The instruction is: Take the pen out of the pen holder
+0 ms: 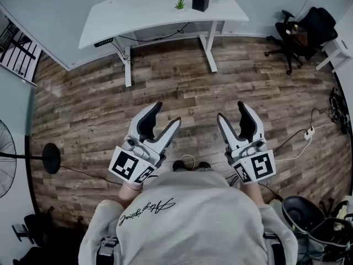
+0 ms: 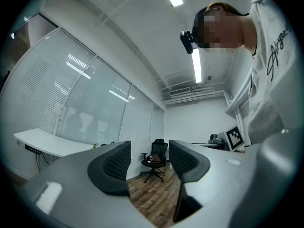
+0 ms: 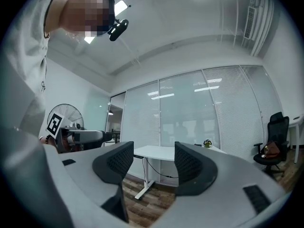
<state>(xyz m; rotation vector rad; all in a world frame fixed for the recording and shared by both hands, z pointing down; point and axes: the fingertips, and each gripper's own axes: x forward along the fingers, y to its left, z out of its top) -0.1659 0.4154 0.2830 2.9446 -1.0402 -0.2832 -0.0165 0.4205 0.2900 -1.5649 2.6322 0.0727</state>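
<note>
**Empty-handed across the room**

Beyond the wood floor stood a white desk. The person held the left gripper and right gripper wide-jawed, both empty. The black pen holder sat on that desk, well apart from them.

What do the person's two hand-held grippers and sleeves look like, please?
The left hand-held gripper and right hand-held gripper are light grey, with curved jaws lined in black pads; each carries a white cube with black square markers. The sweatshirt is pale grey with dark script lettering.
</note>
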